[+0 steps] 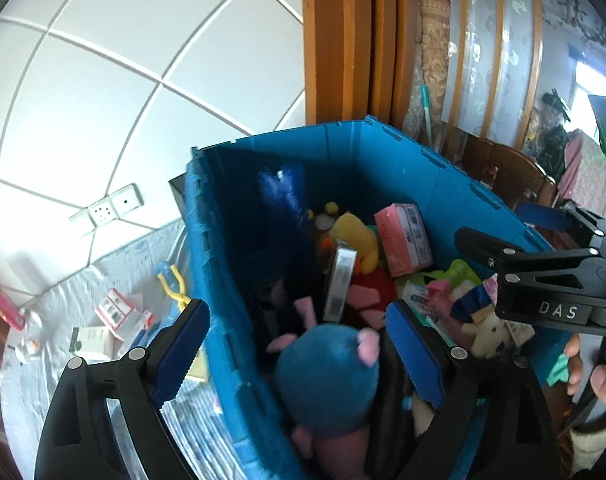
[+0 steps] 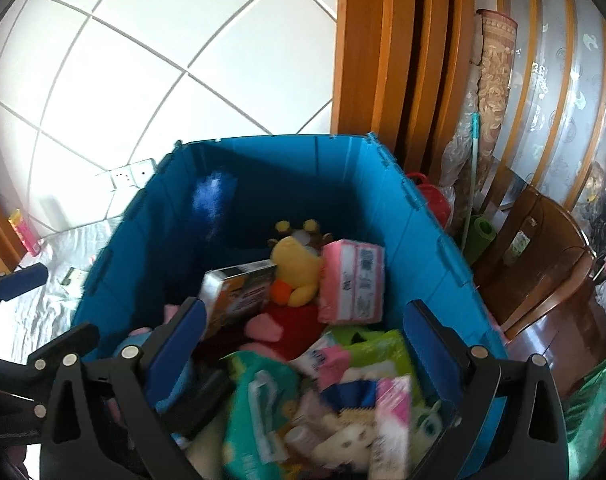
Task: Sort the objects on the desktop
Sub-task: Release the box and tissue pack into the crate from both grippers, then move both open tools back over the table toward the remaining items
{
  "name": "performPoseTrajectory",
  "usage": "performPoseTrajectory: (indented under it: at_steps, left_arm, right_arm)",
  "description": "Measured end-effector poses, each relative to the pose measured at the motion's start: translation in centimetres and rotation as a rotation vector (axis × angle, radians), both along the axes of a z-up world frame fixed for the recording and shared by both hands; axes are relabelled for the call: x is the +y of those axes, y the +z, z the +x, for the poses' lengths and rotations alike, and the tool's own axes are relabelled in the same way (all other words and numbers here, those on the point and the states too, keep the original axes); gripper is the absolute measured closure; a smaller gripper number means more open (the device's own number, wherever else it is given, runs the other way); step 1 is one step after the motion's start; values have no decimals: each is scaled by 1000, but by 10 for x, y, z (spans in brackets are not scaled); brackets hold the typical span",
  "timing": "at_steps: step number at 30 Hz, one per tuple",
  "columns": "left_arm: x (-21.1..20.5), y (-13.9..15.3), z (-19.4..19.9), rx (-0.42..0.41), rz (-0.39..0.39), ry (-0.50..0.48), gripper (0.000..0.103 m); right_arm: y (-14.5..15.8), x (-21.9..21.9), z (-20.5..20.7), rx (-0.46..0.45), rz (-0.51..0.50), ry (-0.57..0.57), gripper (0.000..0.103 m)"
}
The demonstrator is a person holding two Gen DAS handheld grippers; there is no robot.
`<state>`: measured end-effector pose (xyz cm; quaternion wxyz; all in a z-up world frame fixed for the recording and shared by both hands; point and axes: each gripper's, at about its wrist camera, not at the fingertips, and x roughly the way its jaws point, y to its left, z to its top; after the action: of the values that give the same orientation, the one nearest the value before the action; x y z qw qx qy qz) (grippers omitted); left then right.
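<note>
A big blue plastic crate (image 1: 223,280) (image 2: 115,264) holds several toys and boxes: a yellow plush (image 1: 355,236) (image 2: 295,268), a pink box (image 1: 403,240) (image 2: 353,280), a silver and orange box (image 1: 339,280) (image 2: 239,292). My left gripper (image 1: 299,356) is open over the crate's left wall; a blue plush with pink ears (image 1: 327,376) lies between its fingers, loose and blurred. My right gripper (image 2: 303,344) is open over the crate's near right part, above a green wipes pack (image 2: 259,396) and a pink-white packet (image 2: 391,416). It also shows in the left wrist view (image 1: 543,268).
Left of the crate, a white-covered table (image 1: 63,320) carries small boxes (image 1: 115,312), a yellow and blue clip toy (image 1: 171,280) and a pink item (image 1: 3,308). A tiled wall with a socket (image 1: 111,208) stands behind. A wooden chair (image 2: 543,264) and door frame (image 2: 383,60) are at the right.
</note>
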<state>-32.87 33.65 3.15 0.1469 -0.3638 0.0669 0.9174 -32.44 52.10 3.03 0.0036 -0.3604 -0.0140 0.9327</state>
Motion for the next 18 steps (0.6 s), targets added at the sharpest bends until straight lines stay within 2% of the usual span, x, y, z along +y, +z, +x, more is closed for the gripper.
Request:
performPoseTrajectory:
  at_steps: [7, 12, 18]
  left_arm:
    - [-69, 0, 30, 25, 19, 34, 6]
    - [-136, -6, 52, 34, 30, 83, 5]
    - [-217, -26, 76, 35, 35, 146, 5]
  right_arm:
    - [-2, -57, 30, 8, -34, 4, 3]
    - [4, -116, 53, 35, -35, 34, 3]
    - [-8, -197, 67, 30, -44, 122, 3]
